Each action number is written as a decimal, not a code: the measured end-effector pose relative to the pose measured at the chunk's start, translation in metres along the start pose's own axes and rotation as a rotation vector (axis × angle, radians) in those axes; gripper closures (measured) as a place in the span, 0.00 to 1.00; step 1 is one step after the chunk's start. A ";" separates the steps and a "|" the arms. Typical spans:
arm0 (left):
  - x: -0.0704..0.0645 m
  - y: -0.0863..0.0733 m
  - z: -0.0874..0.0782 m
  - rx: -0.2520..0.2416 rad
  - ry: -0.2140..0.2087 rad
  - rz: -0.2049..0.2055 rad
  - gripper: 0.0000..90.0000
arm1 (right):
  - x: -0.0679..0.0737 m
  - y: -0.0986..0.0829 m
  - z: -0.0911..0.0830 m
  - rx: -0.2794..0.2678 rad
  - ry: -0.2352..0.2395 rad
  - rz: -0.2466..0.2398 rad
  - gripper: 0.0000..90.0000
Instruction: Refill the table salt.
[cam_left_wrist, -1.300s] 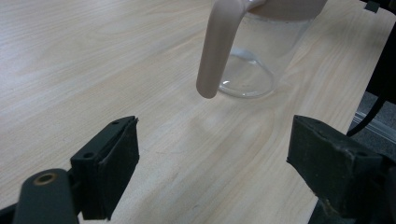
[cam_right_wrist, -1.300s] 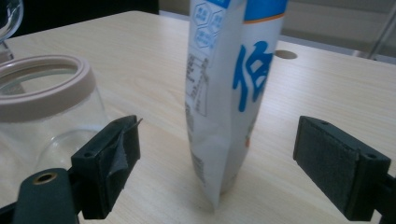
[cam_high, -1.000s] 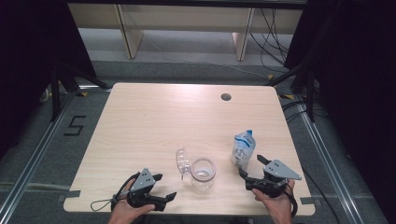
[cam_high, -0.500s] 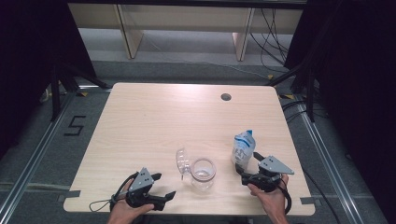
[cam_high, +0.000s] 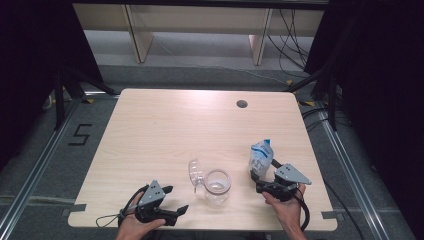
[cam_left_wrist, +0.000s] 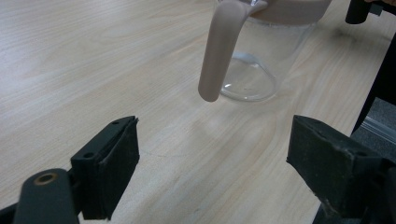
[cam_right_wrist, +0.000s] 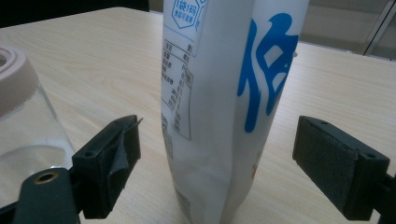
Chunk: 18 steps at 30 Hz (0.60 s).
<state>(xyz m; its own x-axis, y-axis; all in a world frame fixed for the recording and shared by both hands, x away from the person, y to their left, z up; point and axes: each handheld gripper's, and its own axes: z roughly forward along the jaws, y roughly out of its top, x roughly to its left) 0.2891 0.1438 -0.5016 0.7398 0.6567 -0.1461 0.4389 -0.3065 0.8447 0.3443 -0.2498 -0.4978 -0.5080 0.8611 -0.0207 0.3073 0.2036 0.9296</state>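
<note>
A white pouch with blue print (cam_high: 261, 156) stands upright on the wooden table (cam_high: 165, 130), front right. In the right gripper view the pouch (cam_right_wrist: 224, 88) rises between my open jaws, and neither pad touches it. My right gripper (cam_high: 264, 171) reaches it from the near side. A clear glass jar (cam_high: 217, 186) with a beige rim stands to the pouch's left, its flipped-up lid (cam_high: 194, 173) beside it. My left gripper (cam_high: 175, 199) is open near the front edge and points at the jar (cam_left_wrist: 264, 56) and its beige hanging strap (cam_left_wrist: 218, 51), a short way off.
A round cable hole (cam_high: 242, 104) sits near the table's far edge. Beyond the table are shelf legs (cam_high: 137, 35) and cables on the floor. A "5" mark (cam_high: 81, 134) is on the floor at left. The jar's edge (cam_right_wrist: 16, 112) is close to my right gripper's left jaw.
My right gripper has moved forward and a little left, so its open jaws now flank the pouch. The left gripper has barely moved.
</note>
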 end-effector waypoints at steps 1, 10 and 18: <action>0.000 0.000 0.000 0.002 0.002 0.005 0.18 | 0.000 0.000 0.001 -0.006 -0.003 0.004 0.18; 0.001 0.000 0.000 -0.014 -0.004 0.021 0.18 | 0.004 0.000 0.011 -0.020 0.019 0.012 0.19; -0.001 -0.002 0.001 -0.021 -0.002 0.005 0.18 | 0.001 -0.001 0.020 -0.018 0.001 0.012 0.20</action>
<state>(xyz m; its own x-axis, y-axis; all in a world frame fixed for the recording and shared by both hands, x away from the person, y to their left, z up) 0.2882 0.1434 -0.5033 0.7430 0.6539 -0.1429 0.4245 -0.2953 0.8559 0.3598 -0.2398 -0.5062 -0.5048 0.8632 -0.0089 0.2989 0.1845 0.9363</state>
